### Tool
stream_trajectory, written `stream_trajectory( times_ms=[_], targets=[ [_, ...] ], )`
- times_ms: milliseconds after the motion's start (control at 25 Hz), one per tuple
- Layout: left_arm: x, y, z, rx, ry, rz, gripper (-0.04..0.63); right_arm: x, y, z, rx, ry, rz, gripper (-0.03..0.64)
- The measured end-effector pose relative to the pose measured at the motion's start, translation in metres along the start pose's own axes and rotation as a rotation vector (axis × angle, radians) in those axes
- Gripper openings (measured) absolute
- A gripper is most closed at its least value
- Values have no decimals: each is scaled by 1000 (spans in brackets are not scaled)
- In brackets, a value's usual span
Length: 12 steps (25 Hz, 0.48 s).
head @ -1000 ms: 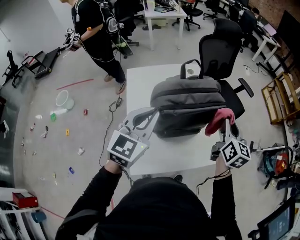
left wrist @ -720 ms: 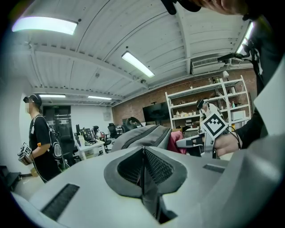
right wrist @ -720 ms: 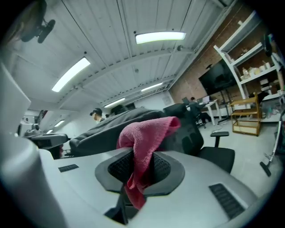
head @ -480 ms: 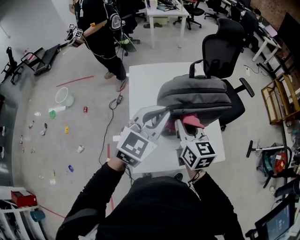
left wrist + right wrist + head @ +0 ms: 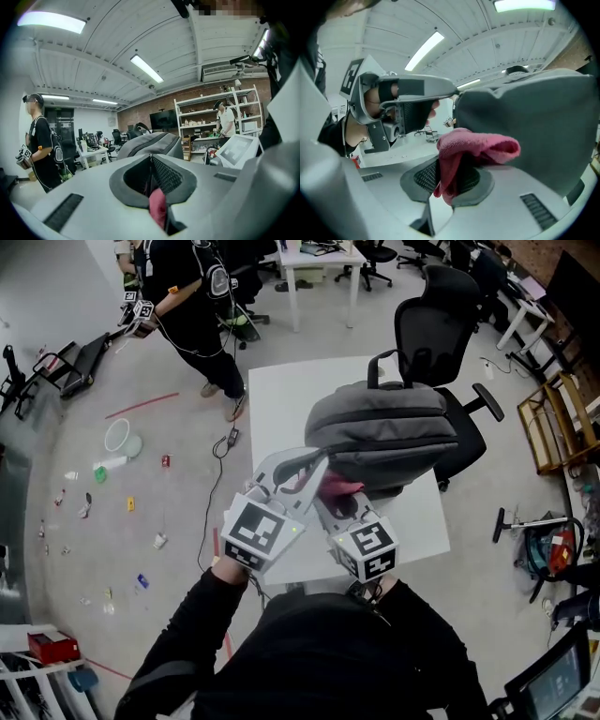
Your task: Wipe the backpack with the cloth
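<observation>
Wiping looks under way: the right gripper's (image 5: 329, 504) jaws pinch the pink cloth (image 5: 474, 149) at the backpack's (image 5: 384, 432) near side; much seems left.

Head view looks down; 2 others (close) share backpack (image 5: 384, 427).

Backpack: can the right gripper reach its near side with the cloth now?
Probably yes. The right gripper holds the cloth close by the backpack, nothing between; the left gripper sits alongside.
</observation>
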State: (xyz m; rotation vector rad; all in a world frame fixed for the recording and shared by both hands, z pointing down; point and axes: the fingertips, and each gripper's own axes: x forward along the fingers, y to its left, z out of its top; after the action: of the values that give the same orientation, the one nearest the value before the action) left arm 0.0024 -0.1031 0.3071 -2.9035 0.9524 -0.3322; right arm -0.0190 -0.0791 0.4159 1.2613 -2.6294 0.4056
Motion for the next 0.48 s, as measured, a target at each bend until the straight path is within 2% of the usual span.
stream_trajectory(
  times_ms=[160,280,480],
  targets=[
    [2,2,-1,-55,-11,33,29,-34,-60,-6,40,-32,-142,66],
    [2,5,-2,-86,-19,58,29,-69,-117,-5,121,-69,-273,66],
    [5,3,-1,-103,-22,103,29,-145,-204,4,254,-186,-472,66]
  ],
)
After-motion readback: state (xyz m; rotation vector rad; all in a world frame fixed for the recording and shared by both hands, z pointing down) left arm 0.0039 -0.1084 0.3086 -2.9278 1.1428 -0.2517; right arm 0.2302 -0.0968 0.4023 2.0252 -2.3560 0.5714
